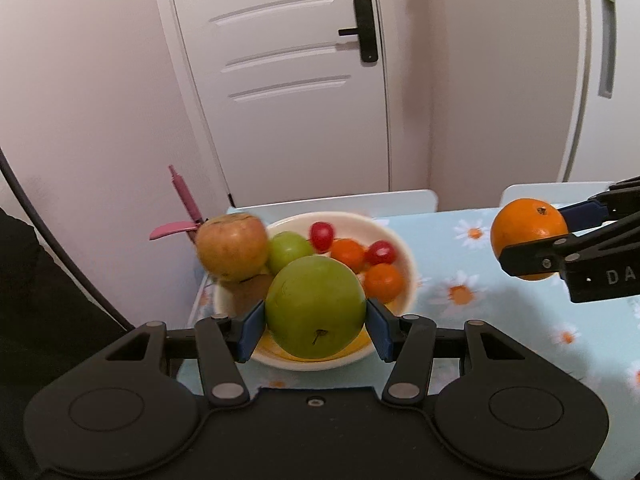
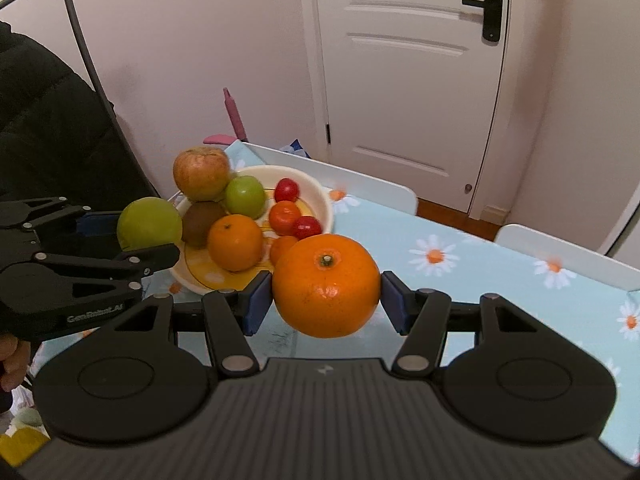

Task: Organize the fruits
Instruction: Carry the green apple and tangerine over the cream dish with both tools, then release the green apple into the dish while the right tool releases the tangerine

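My left gripper [image 1: 316, 330] is shut on a large green apple [image 1: 315, 307] and holds it over the near rim of a cream bowl [image 1: 402, 246]; the pair also shows in the right wrist view [image 2: 149, 224]. My right gripper [image 2: 326, 300] is shut on a big orange [image 2: 326, 286], held above the table right of the bowl [image 2: 320, 196]; it also shows in the left wrist view [image 1: 528, 236]. The bowl holds a reddish apple [image 1: 232, 248], a small green apple [image 1: 289, 249], a kiwi [image 2: 202, 218], small oranges [image 2: 235, 242] and red cherry tomatoes [image 1: 321, 235].
The table carries a light blue cloth with daisies [image 2: 480, 280]. White chair backs [image 1: 360, 200] stand along its far edge. A pink object [image 1: 184, 204] stands behind the bowl. A white door [image 1: 288, 80] and walls lie beyond. A person in black [image 2: 44, 120] is at the left.
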